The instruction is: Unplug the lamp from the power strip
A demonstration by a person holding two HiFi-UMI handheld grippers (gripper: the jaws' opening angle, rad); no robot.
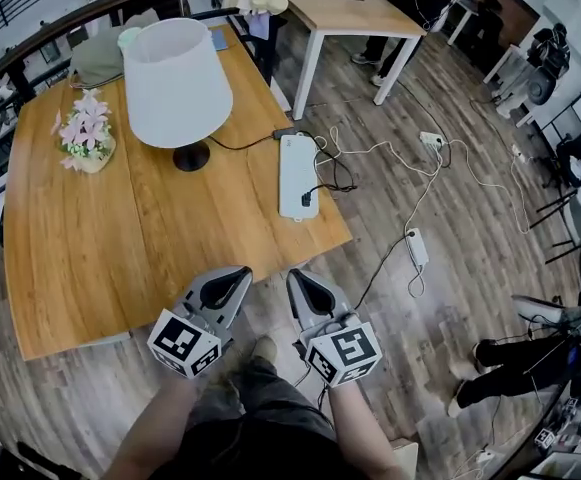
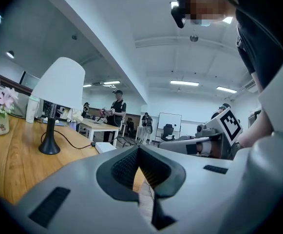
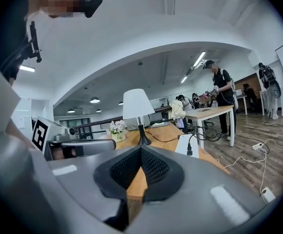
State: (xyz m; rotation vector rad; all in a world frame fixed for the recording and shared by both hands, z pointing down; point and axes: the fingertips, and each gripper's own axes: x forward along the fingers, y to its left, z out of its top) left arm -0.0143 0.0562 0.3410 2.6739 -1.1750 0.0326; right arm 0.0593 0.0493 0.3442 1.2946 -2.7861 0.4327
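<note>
Nothing of the unplugging is done yet. The long white plastic power strip [image 1: 298,168] lies on the brown wooden worktop [image 1: 90,258], and a black plug [image 1: 307,200] stands upright in a socket at the strip's end nearest the person. A thin black cord [image 1: 242,145] runs from the strip's far end to the table lamp with the white cone shade and round black foot [image 1: 177,83], which stands left of the strip. The plug's lead loops off the strip's right side and back towards that far end. I judge it to be the lamp's, though it is too thin to trace with certainty.

The left claw [image 1: 238,274] and the right claw [image 1: 296,276] hang side by side on the person's side of the strip, well apart from it. Each has its jaws pressed together with nothing between them.

What is left is to bring a claw up to the strip, part its jaws, close them on the plug and pull it out. The other claw would likely need to pin the strip down.
</note>
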